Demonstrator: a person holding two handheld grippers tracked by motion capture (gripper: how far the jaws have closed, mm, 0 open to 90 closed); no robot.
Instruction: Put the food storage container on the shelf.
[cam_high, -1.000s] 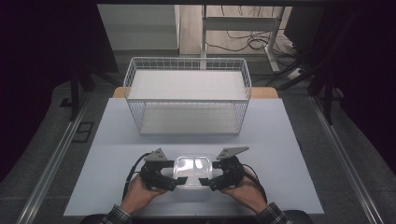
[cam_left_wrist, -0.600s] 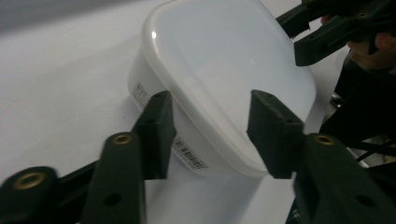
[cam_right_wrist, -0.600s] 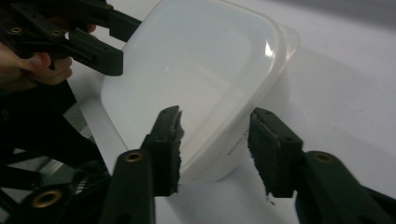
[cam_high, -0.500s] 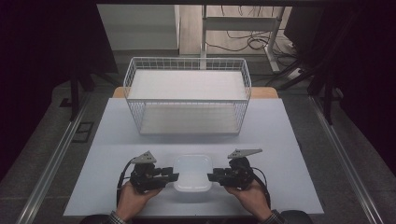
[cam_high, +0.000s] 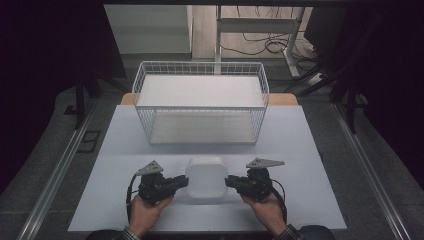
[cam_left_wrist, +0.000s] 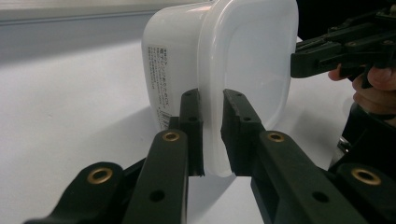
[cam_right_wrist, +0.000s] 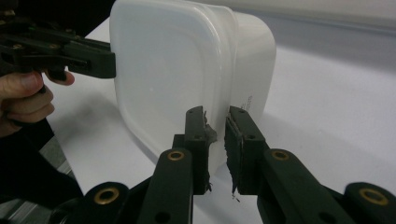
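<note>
A white plastic container (cam_high: 206, 176) with a translucent lid sits between my two grippers near the table's front edge. It is tipped up, with its lid facing the person's side. My left gripper (cam_high: 182, 181) is shut on the lid rim at the container's left side. The right gripper (cam_high: 229, 181) is shut on the rim at the opposite side. In the left gripper view the jaws (cam_left_wrist: 212, 100) pinch the rim of the container (cam_left_wrist: 247, 51), whose side carries a printed label. In the right gripper view the jaws (cam_right_wrist: 215, 114) clamp the same rim of the container (cam_right_wrist: 168, 60).
A white wire basket (cam_high: 201, 102) stands at the back middle of the white table (cam_high: 310, 150). Dark floor and metal rails run along both sides. Cables and a stand lie beyond the far edge.
The grippers went from beside the flat-lying container to gripping its rim on both sides. The container is now tipped up with its lid toward the person.
</note>
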